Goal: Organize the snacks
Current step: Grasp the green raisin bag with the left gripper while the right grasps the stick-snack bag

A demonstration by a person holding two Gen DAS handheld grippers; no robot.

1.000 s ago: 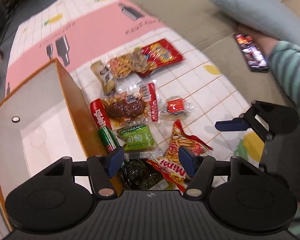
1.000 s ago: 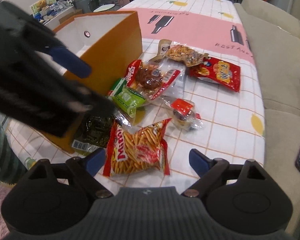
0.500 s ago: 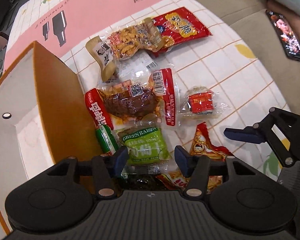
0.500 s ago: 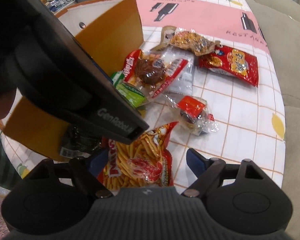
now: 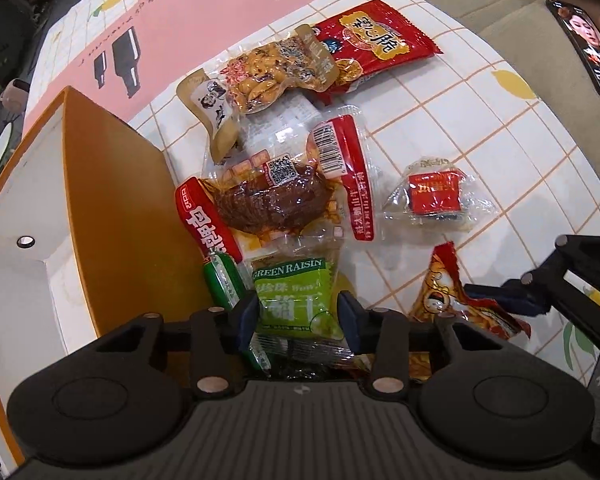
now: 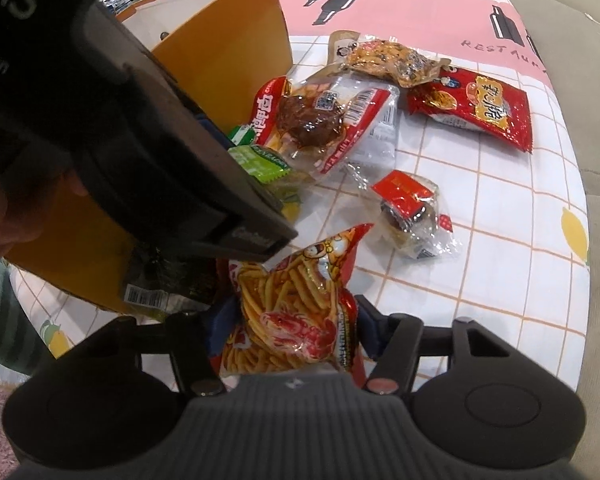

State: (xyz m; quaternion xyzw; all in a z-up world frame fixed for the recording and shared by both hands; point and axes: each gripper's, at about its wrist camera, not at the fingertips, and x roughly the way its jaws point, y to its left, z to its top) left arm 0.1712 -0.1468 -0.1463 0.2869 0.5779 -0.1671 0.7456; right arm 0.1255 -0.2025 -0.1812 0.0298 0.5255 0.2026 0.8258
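Several snack packets lie on the tablecloth beside an orange box [image 5: 112, 216] with a white inside. My left gripper [image 5: 298, 312] has its jaws around the green raisin packet [image 5: 292, 292], both pads touching its sides. My right gripper [image 6: 290, 324] has its jaws closed in on the red shrimp-stick bag [image 6: 296, 300], which crumples between the pads. The bag also shows in the left wrist view [image 5: 456, 300], with the right gripper's fingertip [image 5: 496, 292] on it. The left gripper's body [image 6: 120, 120] hides part of the box in the right wrist view.
Other packets: a braised-meat pack [image 5: 276, 200], a peanut pack [image 5: 272, 76], a red crisps bag [image 5: 372, 44], a small red-labelled cake [image 5: 432, 196], a beige packet [image 5: 216, 116], a green sausage [image 5: 224, 280], a dark seaweed pack [image 6: 164, 280]. Sofa with a phone [image 5: 588, 48] lies right.
Both grippers moved down and forward onto the snacks. The left jaws narrowed around the green raisin packet; the right jaws closed from wide open onto the shrimp-stick bag.
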